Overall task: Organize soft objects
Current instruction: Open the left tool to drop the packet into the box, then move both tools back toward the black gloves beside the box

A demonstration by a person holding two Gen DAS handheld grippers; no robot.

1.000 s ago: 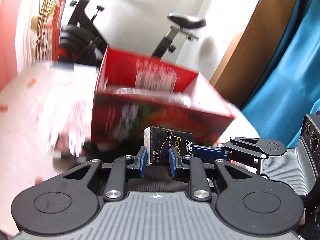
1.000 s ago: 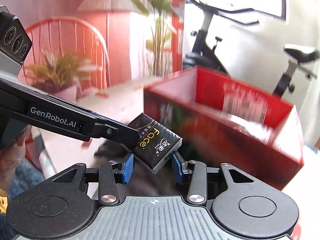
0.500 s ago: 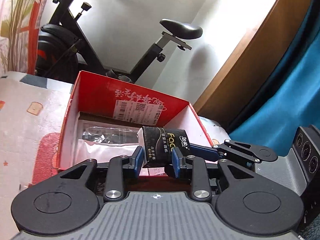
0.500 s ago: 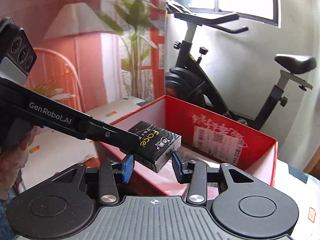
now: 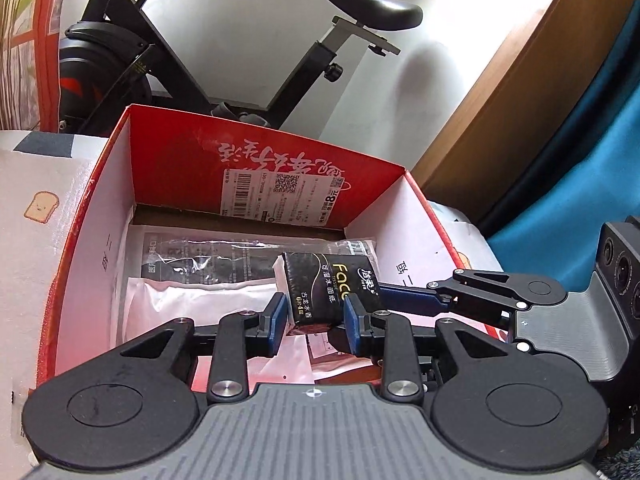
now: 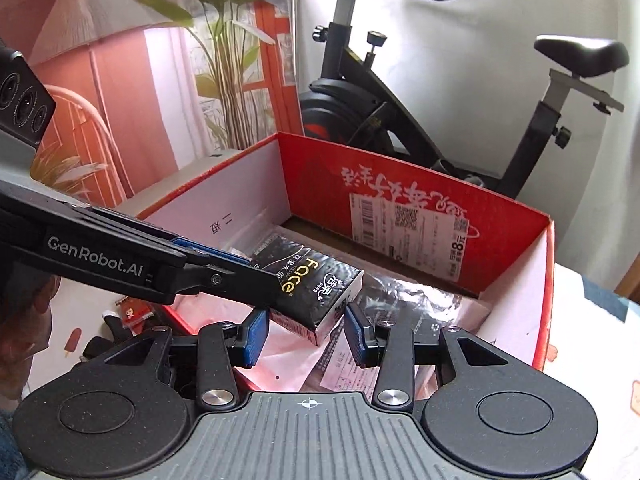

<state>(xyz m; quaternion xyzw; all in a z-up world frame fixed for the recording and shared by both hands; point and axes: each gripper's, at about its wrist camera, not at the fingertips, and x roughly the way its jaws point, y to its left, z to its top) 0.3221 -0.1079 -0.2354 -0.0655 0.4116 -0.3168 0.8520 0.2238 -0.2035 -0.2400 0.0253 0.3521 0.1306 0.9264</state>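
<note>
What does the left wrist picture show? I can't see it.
A black tissue pack sits between the left gripper's fingers, over a red box holding plastic-wrapped packets. The right gripper reaches it from the right; an exercise bike stands behind.

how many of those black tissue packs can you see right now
1. The black tissue pack is held over the open red box, between the left gripper and right gripper. More could lie hidden under the plastic bags inside.

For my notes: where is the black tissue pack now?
The black tissue pack hangs over the red box, between both tools, above the plastic bags.
</note>
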